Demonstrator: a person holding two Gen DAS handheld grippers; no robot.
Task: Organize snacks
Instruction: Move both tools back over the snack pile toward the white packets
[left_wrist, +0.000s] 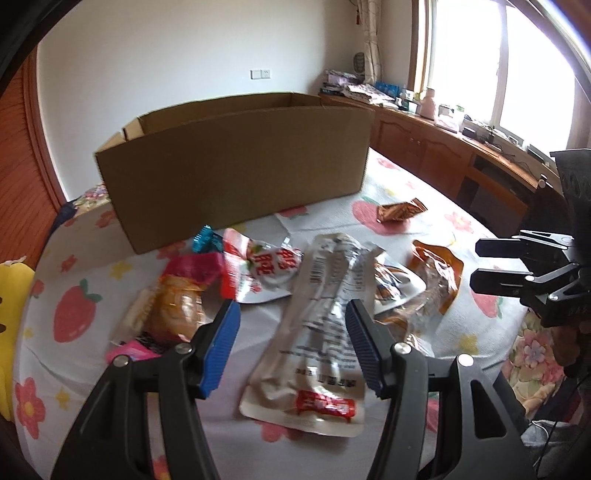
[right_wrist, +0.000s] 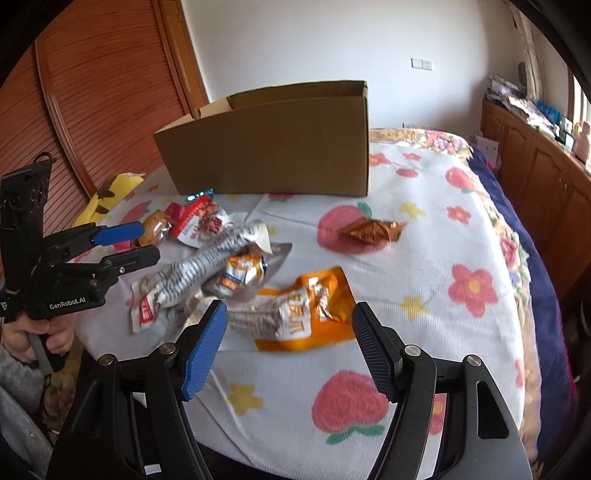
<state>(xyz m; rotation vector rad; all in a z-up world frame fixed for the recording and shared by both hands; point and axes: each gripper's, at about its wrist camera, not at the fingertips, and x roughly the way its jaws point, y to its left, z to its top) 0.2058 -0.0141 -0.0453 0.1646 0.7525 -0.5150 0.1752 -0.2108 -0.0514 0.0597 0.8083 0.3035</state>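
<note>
- While both tools are hanging above the bed, neither is gripping anything: the left tool (left_wrist: 291, 343) is standing wide open with its blue pads either side of the long silver pouch (left_wrist: 325, 325), and the right tool (right_wrist: 290, 345) is likewise gaping wide over the orange packet (right_wrist: 306, 314), empty.
- Seen from the right wrist view, the left tool (right_wrist: 142, 242) is showing a clear gap between its fingers, which is confirming the open reading.
- The silver pouch is lying flat and lengthwise on the fruit-print bedspread (right_wrist: 424, 258), overlapping a crumpled silver-and-orange packet (right_wrist: 243, 275) at its far end.
- The remaining snacks are lying loose nearby: a red-and-white packet (left_wrist: 262, 269), a wrapped bun (left_wrist: 173, 310) under a pink wrapper, a small teal sweet (left_wrist: 207, 240), and a copper-coloured wrapper (right_wrist: 373, 229) sitting well apart to the right.
- The cardboard box (left_wrist: 236, 173) is standing open-topped behind the pile; I am judging it the destination.
- Handling assessment: these packets are appearing light, thin and crinkly, with glossy film likely to slip; contents may be soft or crushable.
- Recommended hold: the tool should be pinching across the pouch's narrow middle, or a sealed end seam, with the bedspread giving underneath.
- Risk: a neighbouring packet may be getting dragged along.
</note>
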